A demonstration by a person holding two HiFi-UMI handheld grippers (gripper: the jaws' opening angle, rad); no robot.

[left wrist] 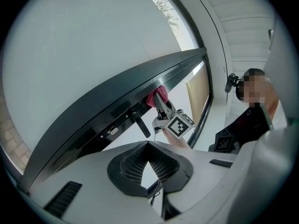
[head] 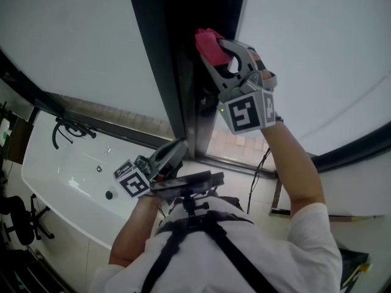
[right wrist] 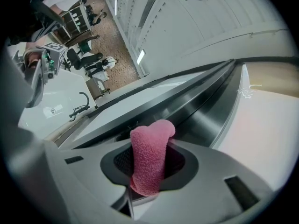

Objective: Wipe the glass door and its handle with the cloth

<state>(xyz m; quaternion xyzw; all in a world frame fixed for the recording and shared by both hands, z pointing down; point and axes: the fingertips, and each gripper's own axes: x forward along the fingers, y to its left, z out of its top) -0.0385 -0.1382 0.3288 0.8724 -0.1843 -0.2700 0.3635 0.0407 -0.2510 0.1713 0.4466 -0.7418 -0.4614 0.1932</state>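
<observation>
1. The right gripper [head: 219, 52] is raised toward 12 o'clock in the head view. Its jaws pinch a pink cloth [right wrist: 149, 161], and a rolled end sticks out past the tips.
2. That end of the cloth is up against the dark door frame [head: 177, 78], between the two frosted panes. It is not on the glass.
3. The left gripper [head: 178, 148] hangs low, just off centre toward 7 o'clock. Its jaws are pressed together at the tips with nothing between them, so it takes no part in the wiping.
4. In the left gripper view the black lever handle [left wrist: 140, 124] sits at 12 o'clock from those jaws. The cloth is at about 1 o'clock from the handle, near it but apart.
5. My judgement is that the work is partway through, with the frame edge being wiped now. The handle looks like the next target.
6. The glass pane [left wrist: 88, 55] shows no streaks or wet marks, so I cannot tell whether it has been wiped.
7. A white bathtub [head: 67, 176] lies at 8 o'clock, well away from the work.
</observation>
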